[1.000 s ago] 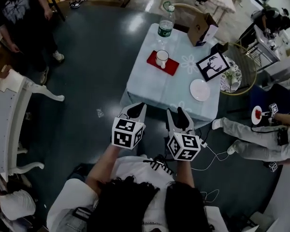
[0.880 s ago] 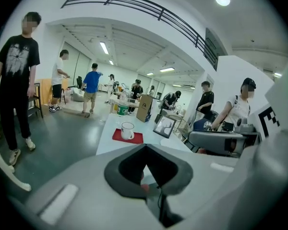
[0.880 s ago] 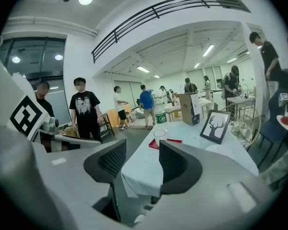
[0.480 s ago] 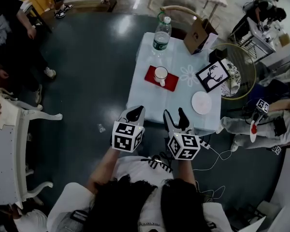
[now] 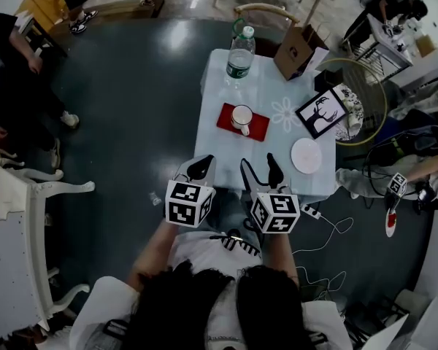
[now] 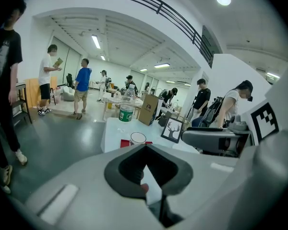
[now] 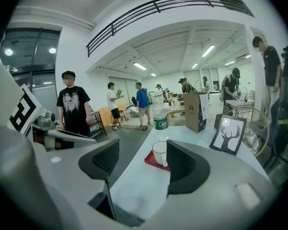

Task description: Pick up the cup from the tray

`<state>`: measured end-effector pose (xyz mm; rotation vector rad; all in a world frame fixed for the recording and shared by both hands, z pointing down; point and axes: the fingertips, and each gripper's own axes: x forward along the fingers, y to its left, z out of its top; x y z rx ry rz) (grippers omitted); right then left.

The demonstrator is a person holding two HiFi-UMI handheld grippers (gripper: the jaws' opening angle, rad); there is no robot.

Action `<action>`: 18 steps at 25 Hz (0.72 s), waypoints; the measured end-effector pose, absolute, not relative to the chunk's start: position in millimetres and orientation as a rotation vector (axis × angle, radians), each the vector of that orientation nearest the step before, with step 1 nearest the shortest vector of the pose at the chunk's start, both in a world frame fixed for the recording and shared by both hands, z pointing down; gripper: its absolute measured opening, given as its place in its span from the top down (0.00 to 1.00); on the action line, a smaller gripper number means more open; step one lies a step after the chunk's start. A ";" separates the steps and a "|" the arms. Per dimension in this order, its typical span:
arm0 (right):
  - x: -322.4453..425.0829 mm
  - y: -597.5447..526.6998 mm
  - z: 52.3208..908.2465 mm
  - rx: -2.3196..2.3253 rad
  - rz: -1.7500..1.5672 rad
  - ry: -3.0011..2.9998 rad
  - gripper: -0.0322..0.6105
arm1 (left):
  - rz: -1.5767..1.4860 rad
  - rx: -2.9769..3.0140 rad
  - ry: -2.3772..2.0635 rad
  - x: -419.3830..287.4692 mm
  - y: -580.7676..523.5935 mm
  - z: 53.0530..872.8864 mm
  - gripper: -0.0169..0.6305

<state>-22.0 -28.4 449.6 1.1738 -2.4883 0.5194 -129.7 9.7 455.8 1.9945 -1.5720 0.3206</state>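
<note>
Right gripper was empty, its jaws just opening; left gripper was pressed together. Risk was a jaw clipping the white mug and tipping it off the red tray.

Operator: dark hair, white short-sleeved shirt. Grey left tongs and right tongs: black pads, white cubes bearing black square markers.

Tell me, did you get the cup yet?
Not yet. Nothing looks done: the cup sits untouched on the red tray. In hand: the right tool hovers by the near edge of the table; its jaws have just been opening, with nothing between them. The left tool is shut. Left to do: reach in, grip the cup, lift it.
</note>
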 end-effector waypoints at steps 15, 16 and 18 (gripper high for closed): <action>-46.0 -105.3 472.9 1.100 0.420 -2.520 0.37 | 0.304 1.901 -1.627 -149.7 -49.2 474.4 0.97; -47.7 -110.7 475.9 1.096 0.409 -2.523 0.36 | 0.311 1.893 -1.633 -150.6 -52.2 476.9 0.97; -51.1 -121.6 484.1 1.086 0.384 -2.522 0.34 | 0.330 1.874 -1.649 -152.8 -57.4 483.1 0.97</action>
